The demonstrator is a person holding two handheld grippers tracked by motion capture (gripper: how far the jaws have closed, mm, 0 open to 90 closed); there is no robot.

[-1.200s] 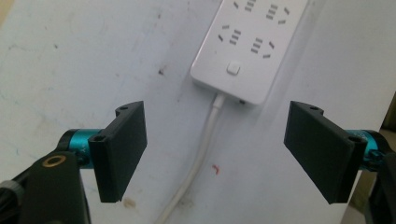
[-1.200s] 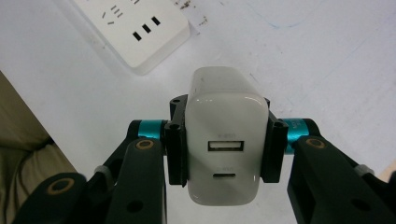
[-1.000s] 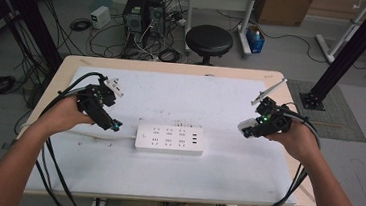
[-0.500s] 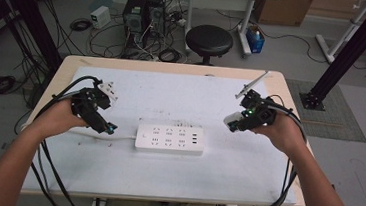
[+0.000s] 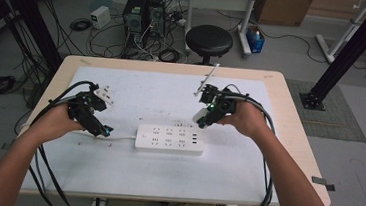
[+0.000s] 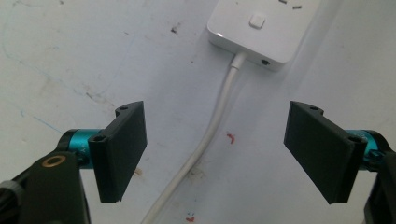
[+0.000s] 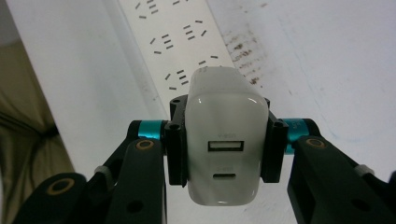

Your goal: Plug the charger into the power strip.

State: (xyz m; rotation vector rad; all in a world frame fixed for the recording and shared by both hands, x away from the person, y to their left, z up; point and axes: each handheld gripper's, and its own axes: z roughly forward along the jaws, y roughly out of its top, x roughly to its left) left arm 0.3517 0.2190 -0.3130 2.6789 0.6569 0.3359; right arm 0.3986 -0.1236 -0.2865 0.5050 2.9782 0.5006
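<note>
A white power strip (image 5: 169, 138) lies at the middle of the table, its white cable (image 6: 212, 128) running left. My right gripper (image 5: 204, 116) is shut on a white USB charger (image 7: 225, 140), held just above the strip's right end; the strip's sockets (image 7: 175, 42) lie beneath the charger. My left gripper (image 5: 99, 128) is open beside the strip's left end. Its jaws stand wide apart, either side of the cable, with the strip's switch end (image 6: 261, 25) ahead.
A white mat (image 5: 130, 168) covers the tabletop, stained in places. A small white plug (image 5: 102, 94) lies near my left hand. Cables trail from both grippers over the front edge. A black stool (image 5: 209, 39) and computer cases (image 5: 144, 12) stand behind the table.
My right gripper has carried the charger left and slightly forward, from the table's right side to above the strip's right end. The left gripper has barely moved.
</note>
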